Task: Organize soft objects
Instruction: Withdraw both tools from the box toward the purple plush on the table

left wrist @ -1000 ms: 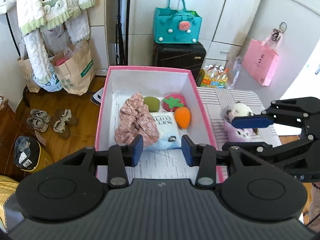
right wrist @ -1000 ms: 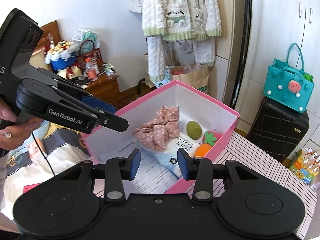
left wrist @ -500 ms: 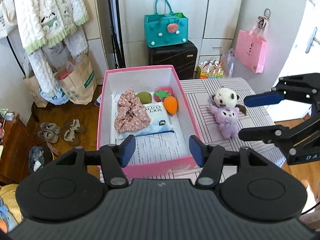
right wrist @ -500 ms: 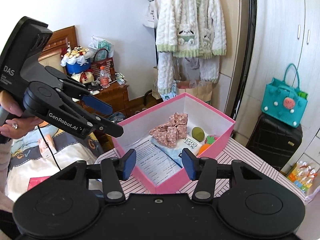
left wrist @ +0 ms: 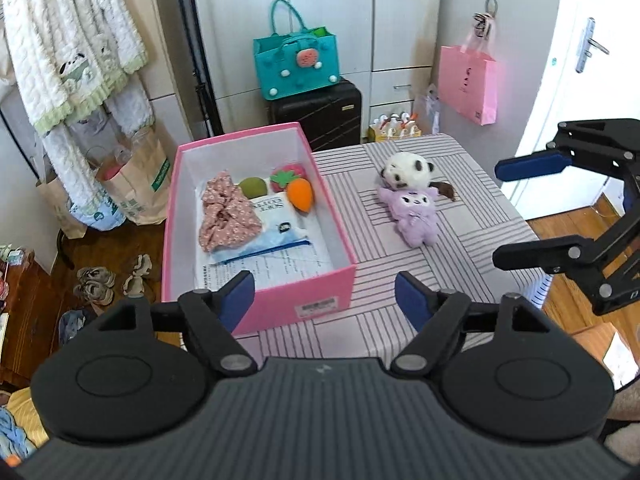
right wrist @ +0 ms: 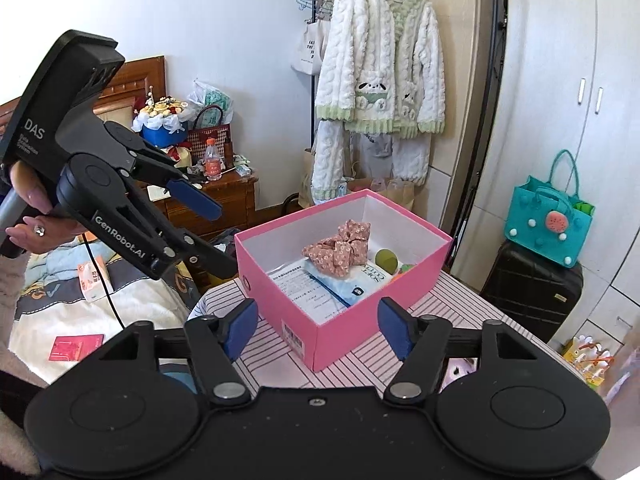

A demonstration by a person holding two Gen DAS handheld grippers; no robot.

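Observation:
A pink box (left wrist: 304, 298) (right wrist: 348, 332) stands on the striped table (left wrist: 460, 248). Inside lie a pink floral cloth (left wrist: 226, 212) (right wrist: 338, 250), a pack of soft cotton tissues (left wrist: 276, 220) (right wrist: 352, 284), a green ball (left wrist: 253, 187) (right wrist: 386, 259), a strawberry toy (left wrist: 286, 176) and an orange carrot toy (left wrist: 301, 195). A panda plush (left wrist: 406, 169) and a purple plush (left wrist: 414, 212) lie on the table right of the box. My left gripper (left wrist: 325, 300) hovers over the box's near wall, jaws opening, nothing between them. My right gripper (right wrist: 318, 326) is also opening and empty, near the box's corner.
A black suitcase (left wrist: 316, 114) with a teal bag (left wrist: 296, 62) stands behind the table. A pink bag (left wrist: 468, 84) hangs on the wall. White fleece clothes (right wrist: 380, 88) hang on a rack. A bed (right wrist: 60, 300) and a wooden cabinet (right wrist: 224, 204) lie left. Shoes (left wrist: 96, 282) sit on the floor.
Both grippers pulled back and up from the box and their jaws spread wider. The plush toys and more of the table came into the left wrist view.

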